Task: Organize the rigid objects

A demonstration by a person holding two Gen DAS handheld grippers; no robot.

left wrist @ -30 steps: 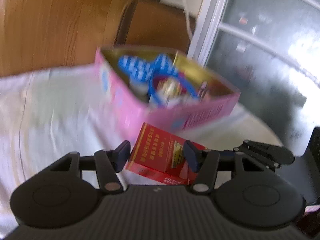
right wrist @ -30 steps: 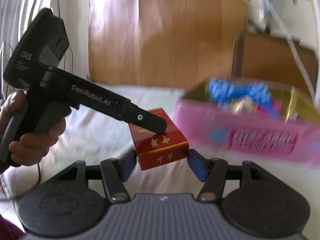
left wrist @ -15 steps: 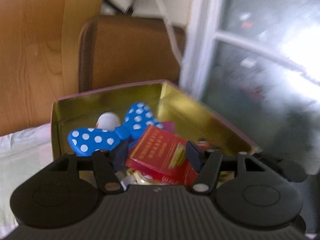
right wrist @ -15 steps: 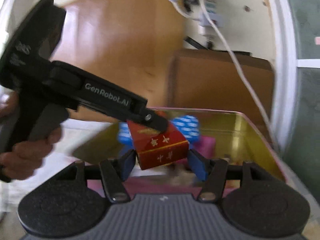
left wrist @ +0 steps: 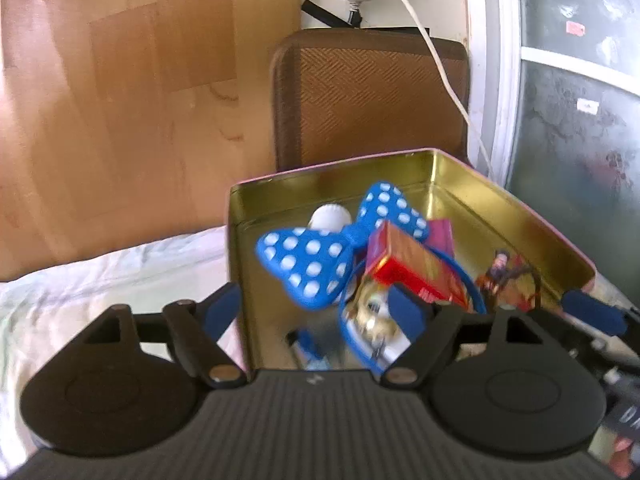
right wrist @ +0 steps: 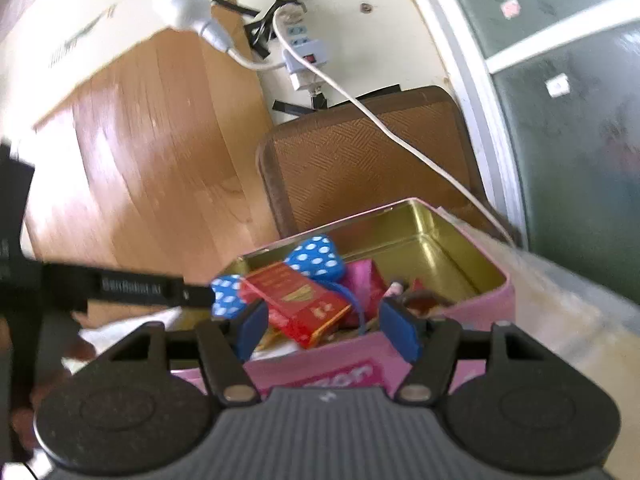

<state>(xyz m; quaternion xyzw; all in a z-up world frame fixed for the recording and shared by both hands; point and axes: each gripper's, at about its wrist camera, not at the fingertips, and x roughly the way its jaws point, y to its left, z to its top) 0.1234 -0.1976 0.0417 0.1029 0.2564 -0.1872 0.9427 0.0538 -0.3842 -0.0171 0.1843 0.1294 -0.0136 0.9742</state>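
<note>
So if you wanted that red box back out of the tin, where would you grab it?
Probably across the red box's two long edges, coming from above: it lies tilted on top of the pile in the pink tin, its broad face up and clear.

Each gripper has a ribbed dark-grey housing, two round black discs, black linkage arms with silver pivot screws, and blue-padded fingers [left wrist: 404, 307]. The left gripper [right wrist: 192, 294] bears white "GenRobot.AI" lettering.

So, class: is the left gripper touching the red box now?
Apart. The left wrist view shows the left gripper open, jaws spread wide, with the red box lying free inside the pink tin.
</note>
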